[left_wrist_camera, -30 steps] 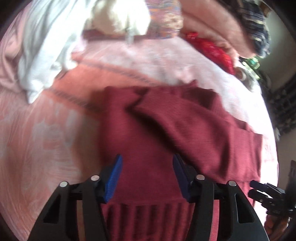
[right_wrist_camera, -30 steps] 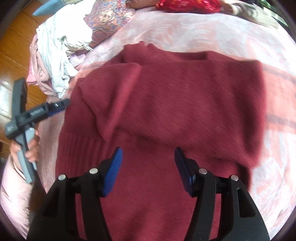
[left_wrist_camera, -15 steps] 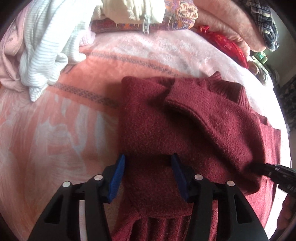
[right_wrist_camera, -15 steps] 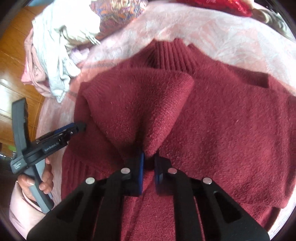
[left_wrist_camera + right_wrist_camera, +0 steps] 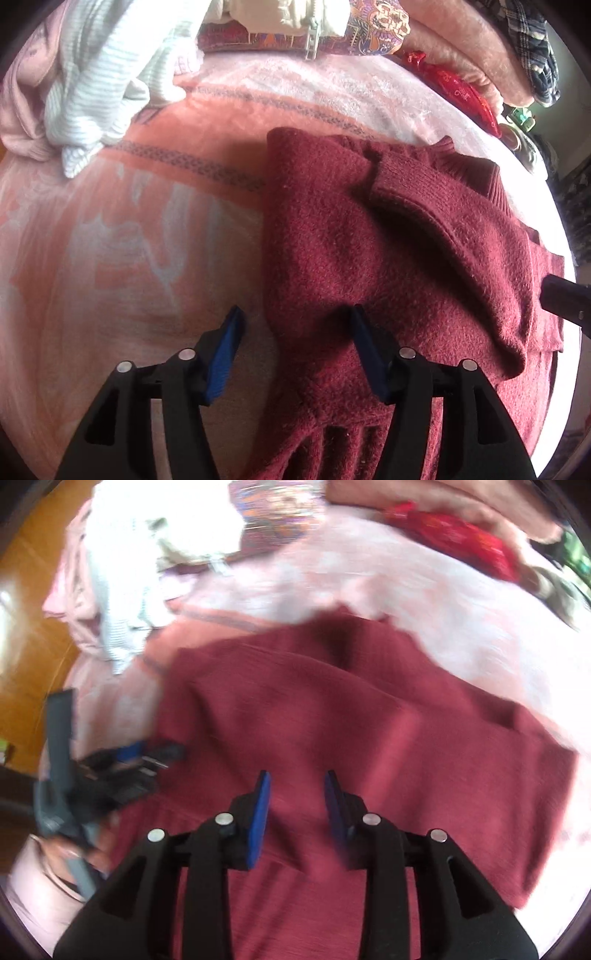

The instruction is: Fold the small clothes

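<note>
In the left wrist view, the left gripper (image 5: 295,325) filled the bottom of the frame with its two blue-padded fingers (image 5: 225,347) spread wide apart, holding nothing. Its right finger rested against the one dark red sweater (image 5: 369,258), which lay in the lower right and centre of the frame, while the left finger hung over the bare pink blanket (image 5: 129,240). One sleeve (image 5: 443,221) was folded diagonally across the sweater's body, cuff toward the upper centre, and the ribbed hem showed at the bottom edge between the fingers. At the right edge, the dark tip of the right gripper (image 5: 565,295) reached in beside the sweater.

In the right wrist view, which was blurred, the right gripper (image 5: 297,805) stood at the bottom centre with its two fingers parted and nothing between them, above the sweater (image 5: 369,720). The left gripper (image 5: 122,764) showed at the left edge, at the sweater's side.

Farther off, in the upper left of the left wrist view, lay one white striped garment (image 5: 99,74) on one pale pink garment (image 5: 22,110). Along the top sat one cream piece (image 5: 280,14), one patterned cloth (image 5: 376,26), one shiny red item (image 5: 458,88) and, in the upper right, one dark plaid cloth (image 5: 535,40). No writing or label could be read anywhere.
</note>
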`<state>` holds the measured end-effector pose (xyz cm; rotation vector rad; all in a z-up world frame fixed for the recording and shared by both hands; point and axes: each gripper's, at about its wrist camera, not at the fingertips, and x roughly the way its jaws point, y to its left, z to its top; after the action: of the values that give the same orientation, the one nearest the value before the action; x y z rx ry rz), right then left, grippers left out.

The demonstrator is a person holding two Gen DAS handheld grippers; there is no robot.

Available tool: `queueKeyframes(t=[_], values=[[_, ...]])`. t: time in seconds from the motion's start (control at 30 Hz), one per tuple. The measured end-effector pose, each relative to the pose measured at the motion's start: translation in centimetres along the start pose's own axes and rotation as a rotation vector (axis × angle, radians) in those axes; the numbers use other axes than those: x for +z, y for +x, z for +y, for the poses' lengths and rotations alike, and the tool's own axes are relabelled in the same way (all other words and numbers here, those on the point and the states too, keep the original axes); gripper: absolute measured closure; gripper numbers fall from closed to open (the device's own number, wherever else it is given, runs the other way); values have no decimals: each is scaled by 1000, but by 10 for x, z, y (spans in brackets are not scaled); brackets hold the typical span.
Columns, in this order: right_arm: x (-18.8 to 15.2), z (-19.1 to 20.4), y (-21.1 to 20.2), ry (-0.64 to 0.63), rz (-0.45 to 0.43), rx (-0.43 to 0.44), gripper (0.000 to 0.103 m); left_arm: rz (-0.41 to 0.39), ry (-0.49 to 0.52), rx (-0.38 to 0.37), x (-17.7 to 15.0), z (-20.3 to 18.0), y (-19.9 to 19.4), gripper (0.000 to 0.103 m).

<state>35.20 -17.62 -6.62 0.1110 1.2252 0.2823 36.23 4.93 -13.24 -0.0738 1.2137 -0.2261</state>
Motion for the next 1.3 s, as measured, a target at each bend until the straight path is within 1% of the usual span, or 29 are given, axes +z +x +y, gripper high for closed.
queueKeyframes(t=[0.03,0.1,0.13,0.17,0.27,0.3,0.33,0.37,0.43,0.5,0.57,0.6,0.67,0.73,0.83,0.9,0.97,1.03,1.13,1.17,1.23,1.27,1.3], values=[[11,13,10,-15,2,-4,72,-3,-4,-5,1,1,2,40],[25,36,28,-44,26,-4,64,-14,13,1,-1,1,3,39],[31,46,37,-57,35,-10,62,-20,29,8,-2,0,4,39],[37,55,45,-70,44,-28,61,-22,35,11,-1,-1,4,38],[50,76,69,-93,68,-106,62,-21,40,-3,-1,0,4,38],[55,78,77,-91,82,-131,77,-19,39,-12,0,1,5,38],[57,77,80,-91,87,-162,89,-17,39,-18,1,1,5,38],[57,74,78,-85,82,-161,95,-17,42,-23,1,2,5,38],[56,61,64,-52,49,-113,96,-21,48,-23,0,2,5,38],[50,46,39,-22,-14,-87,96,-24,48,-21,-1,3,4,37],[42,23,12,35,-63,-38,96,-25,45,-16,0,0,6,37],[35,4,-6,75,-93,-14,96,-24,43,-15,0,0,6,37],[20,-30,-38,118,-135,-8,96,-20,37,-10,2,-1,7,37],[1,-63,-63,149,-152,-12,96,-16,30,4,3,-4,8,37],[-37,-115,-89,204,-162,-59,96,-15,21,27,5,-8,9,36],[-64,-151,-95,251,-157,-105,96,-15,14,41,6,-11,10,36],[-84,-175,-88,305,-139,-118,96,-16,13,59,6,-14,11,35],[-108,-203,-76,368,-100,-99,96,-15,11,78,7,-18,12,35],[-130,-225,-55,415,-56,-74,96,-13,8,98,7,-20,13,34],[-135,-228,-51,420,-60,-60,96,-12,8,105,8,-21,14,34],[-138,-231,-55,438,-93,-8,89,-10,6,117,9,-28,15,34],[-138,-231,-57,452,-107,20,81,-10,7,121,9,-28,16,34],[-139,-233,-60,467,-121,37,67,-9,6,125,9,-30,16,33]])
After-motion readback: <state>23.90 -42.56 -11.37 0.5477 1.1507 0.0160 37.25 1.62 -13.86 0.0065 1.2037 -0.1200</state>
